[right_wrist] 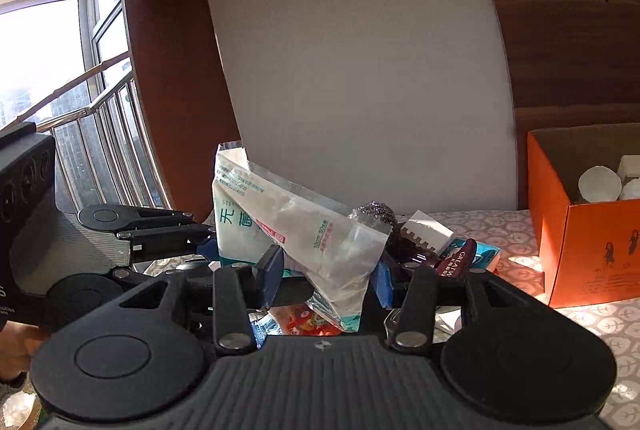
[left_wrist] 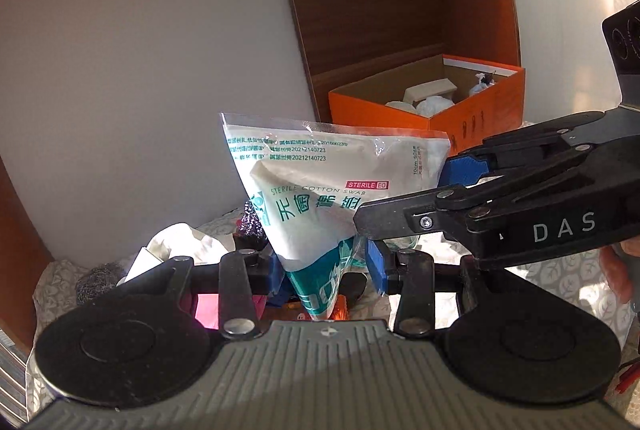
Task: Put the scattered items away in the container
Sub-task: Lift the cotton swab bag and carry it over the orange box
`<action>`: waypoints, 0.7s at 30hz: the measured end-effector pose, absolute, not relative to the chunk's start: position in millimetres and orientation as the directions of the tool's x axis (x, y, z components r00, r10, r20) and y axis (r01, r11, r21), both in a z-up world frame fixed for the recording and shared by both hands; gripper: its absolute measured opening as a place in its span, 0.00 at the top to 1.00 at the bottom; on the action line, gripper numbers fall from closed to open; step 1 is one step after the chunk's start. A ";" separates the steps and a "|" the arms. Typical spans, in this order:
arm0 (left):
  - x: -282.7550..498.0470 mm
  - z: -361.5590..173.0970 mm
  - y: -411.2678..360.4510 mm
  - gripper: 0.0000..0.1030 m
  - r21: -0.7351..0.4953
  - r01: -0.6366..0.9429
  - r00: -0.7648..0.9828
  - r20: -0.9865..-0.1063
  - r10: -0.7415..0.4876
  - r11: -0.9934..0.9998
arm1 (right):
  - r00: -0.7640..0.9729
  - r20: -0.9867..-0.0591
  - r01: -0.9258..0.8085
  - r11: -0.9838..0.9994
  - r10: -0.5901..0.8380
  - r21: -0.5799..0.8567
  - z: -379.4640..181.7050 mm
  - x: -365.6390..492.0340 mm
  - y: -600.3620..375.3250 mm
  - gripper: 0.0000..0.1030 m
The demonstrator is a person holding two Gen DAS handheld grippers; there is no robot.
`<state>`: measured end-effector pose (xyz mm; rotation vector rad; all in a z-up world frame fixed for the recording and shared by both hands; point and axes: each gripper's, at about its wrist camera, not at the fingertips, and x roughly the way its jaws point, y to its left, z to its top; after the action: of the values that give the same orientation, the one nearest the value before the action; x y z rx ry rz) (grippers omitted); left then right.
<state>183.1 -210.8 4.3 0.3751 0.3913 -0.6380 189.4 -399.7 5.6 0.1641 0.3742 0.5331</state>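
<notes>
Meanwhile, we hold one cotton swab packet, marked "STERILE COTTON SWAB" and "STERILE EO", aloft with both tools: our left tool is clamped on its lower tip, our right tool clenched on its side. At 9 o'clock, a steel scourer and other clutter still lie on the leaf-print cloth. At 2 o'clock, the orange box already holds several white items. We judge the tidying partly done.

A home: patterned bedspread, wooden headboard, balcony railing.
</notes>
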 end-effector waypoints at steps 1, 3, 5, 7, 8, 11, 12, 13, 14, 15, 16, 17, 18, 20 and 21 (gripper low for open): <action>183.7 3.7 -214.2 0.61 0.219 0.638 0.734 -0.461 -0.498 0.738 | 0.799 -0.305 -0.459 0.853 0.518 0.248 4.9 189.1 -403.0 0.55; 184.1 3.3 -223.2 0.61 0.230 0.648 0.729 -0.464 -0.503 0.726 | 0.807 -0.306 -0.445 0.861 0.505 0.248 4.0 188.3 -412.0 0.55; 185.4 3.5 -230.2 0.61 0.233 0.656 0.723 -0.466 -0.510 0.718 | 0.815 -0.305 -0.431 0.867 0.493 0.250 2.8 187.9 -419.9 0.55; 187.7 5.4 -238.8 0.61 0.230 0.668 0.714 -0.468 -0.521 0.708 | 0.823 -0.303 -0.418 0.874 0.480 0.248 2.3 187.2 -427.7 0.55; 188.7 6.1 -242.0 0.61 0.231 0.672 0.711 -0.467 -0.525 0.704 | 0.828 -0.303 -0.412 0.878 0.473 0.246 2.6 187.2 -431.4 0.55; 191.7 10.5 -260.1 0.61 0.241 0.689 0.701 -0.460 -0.545 0.683 | 0.844 -0.297 -0.388 0.890 0.447 0.238 5.1 187.1 -444.3 0.55; 192.8 12.1 -267.1 0.61 0.247 0.695 0.698 -0.456 -0.552 0.675 | 0.850 -0.294 -0.378 0.895 0.436 0.235 7.0 187.2 -450.4 0.55; 193.5 13.5 -271.4 0.61 0.251 0.699 0.696 -0.453 -0.557 0.670 | 0.857 -0.291 -0.368 0.901 0.425 0.232 9.0 187.4 -456.4 0.55; 194.2 15.6 -277.6 0.61 0.258 0.703 0.694 -0.448 -0.563 0.662 | 0.864 -0.287 -0.357 0.905 0.414 0.230 11.2 187.6 -461.6 0.54; 195.9 17.8 -286.3 0.61 0.266 0.709 0.691 -0.443 -0.571 0.653 | 0.869 -0.283 -0.350 0.908 0.406 0.230 12.5 187.7 -465.7 0.54; 197.1 19.5 -291.0 0.61 0.269 0.712 0.690 -0.438 -0.576 0.649 | 0.876 -0.280 -0.338 0.913 0.394 0.228 14.8 188.0 -471.7 0.54; 199.3 22.3 -298.8 0.61 0.274 0.717 0.687 -0.431 -0.585 0.640 | 0.882 -0.276 -0.328 0.918 0.381 0.222 17.1 188.5 -477.4 0.54; 201.9 25.5 -307.2 0.61 0.284 0.721 0.686 -0.423 -0.592 0.632 | 0.891 -0.270 -0.314 0.925 0.366 0.216 20.1 189.6 -485.0 0.54; 208.5 32.1 -322.4 0.61 0.301 0.722 0.689 -0.401 -0.604 0.623 | 0.904 -0.258 -0.292 0.933 0.341 0.210 28.1 195.1 -495.1 0.54; 213.6 35.5 -330.6 0.61 0.304 0.724 0.687 -0.393 -0.611 0.619 | 0.913 -0.248 -0.277 0.937 0.325 0.211 32.9 199.8 -503.8 0.54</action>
<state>213.6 -330.6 35.5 0.4652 0.2628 -0.7779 199.8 -503.8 32.9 0.1731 0.2842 0.3119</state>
